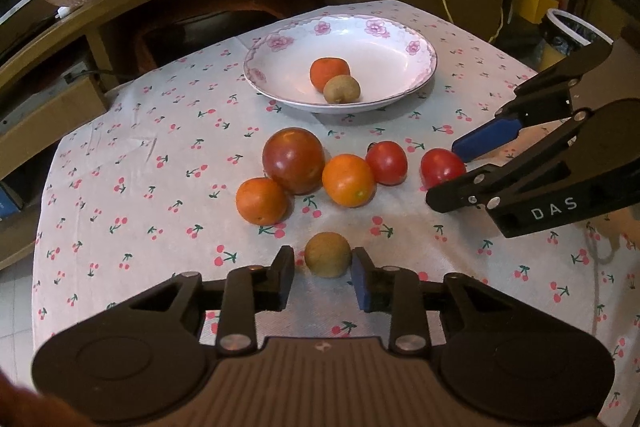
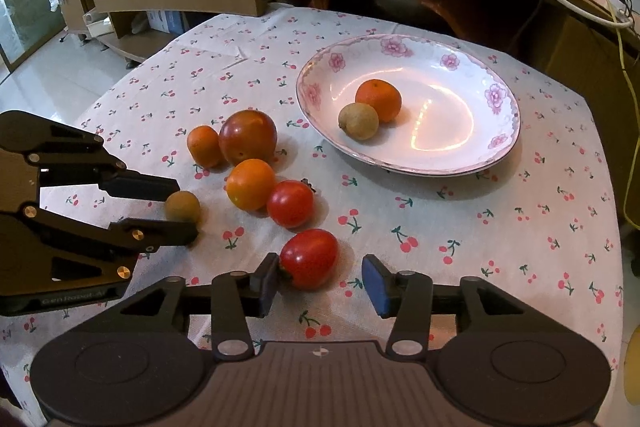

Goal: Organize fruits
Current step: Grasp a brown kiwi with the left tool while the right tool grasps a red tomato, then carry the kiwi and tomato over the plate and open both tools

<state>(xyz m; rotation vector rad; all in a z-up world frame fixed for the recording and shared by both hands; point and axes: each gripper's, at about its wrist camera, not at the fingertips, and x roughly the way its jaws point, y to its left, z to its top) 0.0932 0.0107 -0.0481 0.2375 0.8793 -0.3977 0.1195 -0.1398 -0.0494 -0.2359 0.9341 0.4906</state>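
We work over a surface point(image 1: 120, 211) covered with a cherry-print cloth. The left gripper point(image 1: 322, 267) sits low over the near edge, its jaws straddling a small brown fruit point(image 1: 328, 254). A narrow gap shows on the left side of the fruit, and the right pad lies at or against its skin; we cannot tell whether it presses, so we record no firm grip. The fruit rests on the cloth.

The right gripper point(image 2: 319, 281) has its jaws clearly apart around a red tomato point(image 2: 309, 259). The left pad touches or nearly touches the tomato; the right pad stands well clear of it. The tomato lies on the cloth.

Just beyond, in a loose cluster: a second red tomato point(image 2: 290, 203), an orange fruit point(image 2: 251, 183), a large dark red fruit point(image 2: 248, 135) and a smaller orange fruit point(image 2: 204, 145), several touching their neighbours.

Farther off and to the right, a flowered plate point(image 2: 460, 67) holds one orange fruit in the plate point(image 2: 379, 99) and one brown fruit in the plate point(image 2: 358, 121), touching each other.
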